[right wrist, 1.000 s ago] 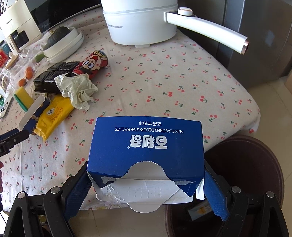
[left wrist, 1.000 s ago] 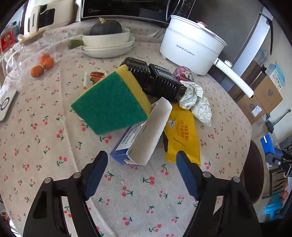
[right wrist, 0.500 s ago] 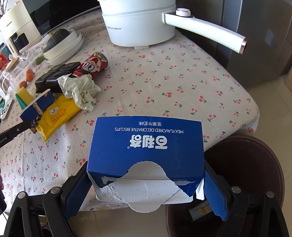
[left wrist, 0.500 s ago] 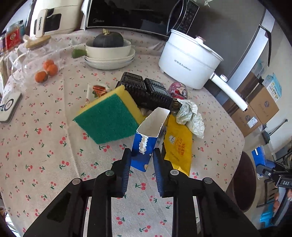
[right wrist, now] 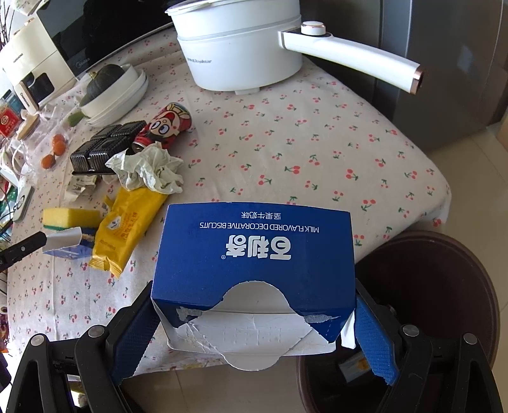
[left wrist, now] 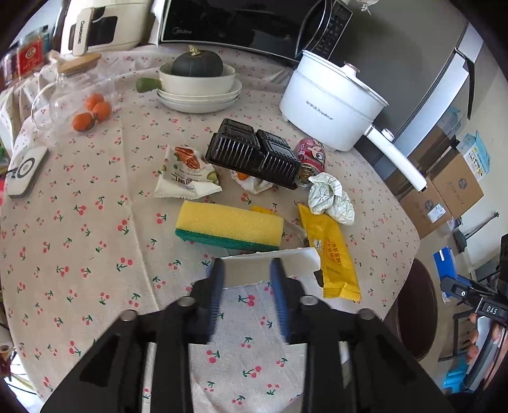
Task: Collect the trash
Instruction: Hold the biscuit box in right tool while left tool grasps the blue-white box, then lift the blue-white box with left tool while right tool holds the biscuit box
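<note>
Your left gripper: jaws opening around small carton | table: cherry-print cloth, sponge, yellow wrapper | your right gripper: jaws pinching blue biscuit box beside brown bin.

Cherry-print tablecloth carries sponge, yellow wrapper, black tray (tilted), white pot.

A home kitchen, no doubt about it: cherry-print tablecloth across the centre, black microwave along the top edge, white electric cooking pot upper right, squash in stacked bowls upper middle, tall steel fridge far right.
</note>
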{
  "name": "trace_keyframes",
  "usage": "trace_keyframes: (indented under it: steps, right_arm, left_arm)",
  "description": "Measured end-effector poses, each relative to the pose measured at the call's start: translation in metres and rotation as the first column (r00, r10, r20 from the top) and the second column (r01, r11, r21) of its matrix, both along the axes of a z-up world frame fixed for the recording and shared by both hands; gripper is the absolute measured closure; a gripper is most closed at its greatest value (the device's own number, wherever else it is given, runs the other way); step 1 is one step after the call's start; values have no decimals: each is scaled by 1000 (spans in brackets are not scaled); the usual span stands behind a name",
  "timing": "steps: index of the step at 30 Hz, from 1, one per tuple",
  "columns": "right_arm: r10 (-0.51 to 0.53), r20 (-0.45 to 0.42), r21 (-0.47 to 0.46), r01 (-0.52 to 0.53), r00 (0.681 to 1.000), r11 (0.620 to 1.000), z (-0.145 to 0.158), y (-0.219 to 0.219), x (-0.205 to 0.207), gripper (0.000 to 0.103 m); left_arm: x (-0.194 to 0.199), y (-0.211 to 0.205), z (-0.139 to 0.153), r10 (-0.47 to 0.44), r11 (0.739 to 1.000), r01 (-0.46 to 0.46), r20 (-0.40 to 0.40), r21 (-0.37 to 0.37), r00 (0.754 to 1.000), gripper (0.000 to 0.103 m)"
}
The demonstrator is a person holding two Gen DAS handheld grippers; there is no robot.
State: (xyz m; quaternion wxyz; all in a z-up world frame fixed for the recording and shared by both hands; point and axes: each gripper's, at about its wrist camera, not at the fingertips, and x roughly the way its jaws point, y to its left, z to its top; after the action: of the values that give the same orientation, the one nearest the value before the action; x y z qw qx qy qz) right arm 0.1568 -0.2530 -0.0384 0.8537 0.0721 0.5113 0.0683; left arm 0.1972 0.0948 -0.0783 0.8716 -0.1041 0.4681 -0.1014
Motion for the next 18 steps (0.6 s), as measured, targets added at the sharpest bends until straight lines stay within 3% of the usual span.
trace_keyframes:
  steps: [2, 6, 10, 16, 17, 18]
  right_arm:
    - [1, -1, -2, -1, 1000, 1000, 0, 0, 0, 11]
    - [4, -4, -3, -4, 1000, 1000, -2, 1, 2, 11]
    - [7, -11, -6, -7, 1000, 1000, -5, 1, 4, 11]
    - [1, -19, -6, -2, 1000, 1000, -7, -3, 7, 11]
    - [1, -19, -5, -1, 1000, 1000, -7, -4, 7, 11]
    - [2, -19, -6, -2, 1000, 1000, -7, -4, 7, 11]
  left_arm:
    - [0, -4, 1, -20, 999, 19, 30, 51, 999, 36]
    - [10, -17, -9, -92, 985, 89, 13, 150, 996, 32]
    - [21, -16, -27, -67, 995, 70, -45, 77, 997, 32]
    - [27, -29, -36, -102, 991, 105, -38, 80, 994, 33]
    - [26, -31, -37, -112, 990, 115, -37, 79, 993, 41]
    - [26, -34, -37, -127, 988, 129, -33, 81, 991, 59]
